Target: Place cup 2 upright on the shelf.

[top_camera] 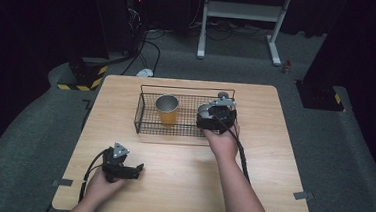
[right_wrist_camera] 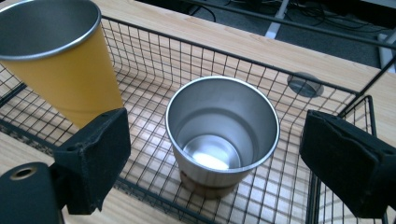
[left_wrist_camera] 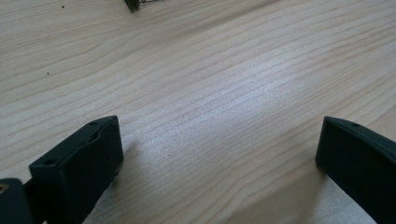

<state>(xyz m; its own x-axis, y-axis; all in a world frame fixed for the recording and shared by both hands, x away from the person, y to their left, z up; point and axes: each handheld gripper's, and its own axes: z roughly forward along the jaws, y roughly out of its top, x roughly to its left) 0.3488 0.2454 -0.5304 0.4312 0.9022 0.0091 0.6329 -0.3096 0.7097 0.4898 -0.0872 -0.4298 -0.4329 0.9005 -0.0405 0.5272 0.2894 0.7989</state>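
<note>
Your right gripper (right_wrist_camera: 215, 154) sat released, short silver steel cup (right_wrist_camera: 222, 135) between fingers (right_wrist_camera: 95, 156), untouched, inside black wire basket (right_wrist_camera: 154, 51); tall yellow metal cup (right_wrist_camera: 60, 56) beyond left finger. Your left gripper (left_wrist_camera: 219, 158) spread wide over bare wooden table (left_wrist_camera: 210, 70).

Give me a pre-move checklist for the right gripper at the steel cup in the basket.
1. Right gripper open: ok, its fingers stand wide apart.
2. Steel cup upright in the wire basket: ok.
3. Cup between the fingers, untouched: ok, gaps on both sides.
4. Cup empty: ok, bare bottom shows.
5. Yellow cup apart from the steel cup: ok, but it stands close to the left finger.
6. Left gripper out of the way: ok, open over bare table.
</note>
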